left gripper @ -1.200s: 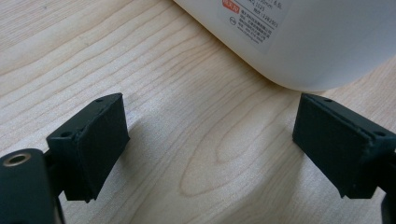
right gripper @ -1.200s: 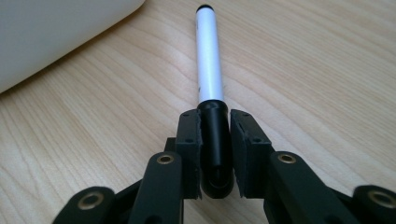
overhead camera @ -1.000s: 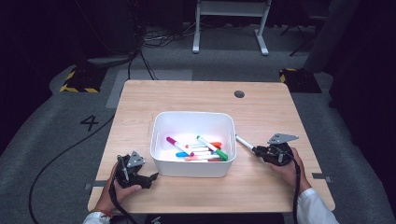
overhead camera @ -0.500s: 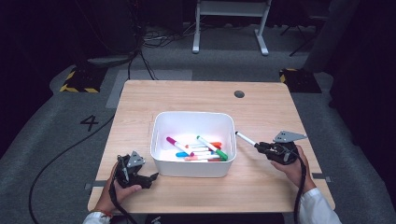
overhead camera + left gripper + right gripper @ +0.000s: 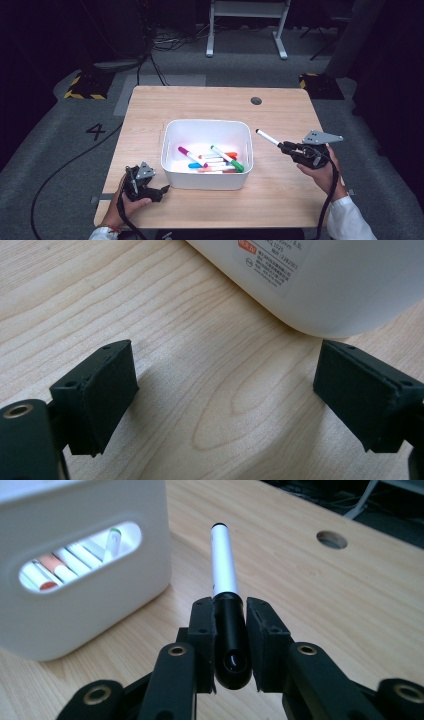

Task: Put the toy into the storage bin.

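Black-capped marker [image 5: 226, 587] sits clamped in my right gripper [image 5: 291, 148], its long axis aimed left toward the white bin [image 5: 207, 182].

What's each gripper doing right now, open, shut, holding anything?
Left gripper: open, holding nothing, resting on the table beside the white bin.
Right gripper: shut on the black-capped marker, right of the bin.

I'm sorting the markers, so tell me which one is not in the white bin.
The black-capped marker, clamped in the right tool and held above the table right of the white bin. The coloured markers all lie inside the bin.
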The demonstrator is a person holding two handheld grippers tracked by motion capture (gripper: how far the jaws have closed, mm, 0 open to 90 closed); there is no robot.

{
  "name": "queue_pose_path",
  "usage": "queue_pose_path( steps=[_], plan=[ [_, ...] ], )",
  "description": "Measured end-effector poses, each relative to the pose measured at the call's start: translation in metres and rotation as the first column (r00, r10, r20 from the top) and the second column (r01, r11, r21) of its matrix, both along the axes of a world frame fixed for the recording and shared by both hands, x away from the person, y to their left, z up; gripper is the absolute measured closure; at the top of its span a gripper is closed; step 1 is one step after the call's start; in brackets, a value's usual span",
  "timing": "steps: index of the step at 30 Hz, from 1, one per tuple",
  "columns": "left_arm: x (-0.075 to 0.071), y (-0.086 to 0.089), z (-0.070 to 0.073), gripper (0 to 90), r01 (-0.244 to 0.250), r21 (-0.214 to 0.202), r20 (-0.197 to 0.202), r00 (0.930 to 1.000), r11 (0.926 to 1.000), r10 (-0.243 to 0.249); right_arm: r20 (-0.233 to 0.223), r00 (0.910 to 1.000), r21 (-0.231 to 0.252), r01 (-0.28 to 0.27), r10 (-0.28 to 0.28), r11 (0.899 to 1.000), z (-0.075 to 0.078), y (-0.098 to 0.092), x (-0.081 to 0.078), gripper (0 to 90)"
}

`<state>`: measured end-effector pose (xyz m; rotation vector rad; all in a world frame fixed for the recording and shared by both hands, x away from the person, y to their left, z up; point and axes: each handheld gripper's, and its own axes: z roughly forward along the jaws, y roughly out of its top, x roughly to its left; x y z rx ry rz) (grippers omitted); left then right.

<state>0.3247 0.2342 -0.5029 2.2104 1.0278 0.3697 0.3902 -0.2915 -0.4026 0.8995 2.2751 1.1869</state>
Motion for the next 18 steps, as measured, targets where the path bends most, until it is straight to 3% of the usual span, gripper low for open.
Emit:
queue_pose_path(
  steps=[10,18],
  plan=[
    [0.0,0.0,0.0,10.4,0.0,0.0,0.0,1.0,1.0,0.0,0.051,0.9979,0.043,-0.041,0.039,0.998,0.036,0.004,0.003,74.7],
    [0.0,0.0,0.0,10.5,0.001,0.001,0.0,1.0,1.0,-0.001,0.095,0.9925,0.027,-0.08,0.077,0.996,0.06,0.021,0.004,74.6]
  ],
)
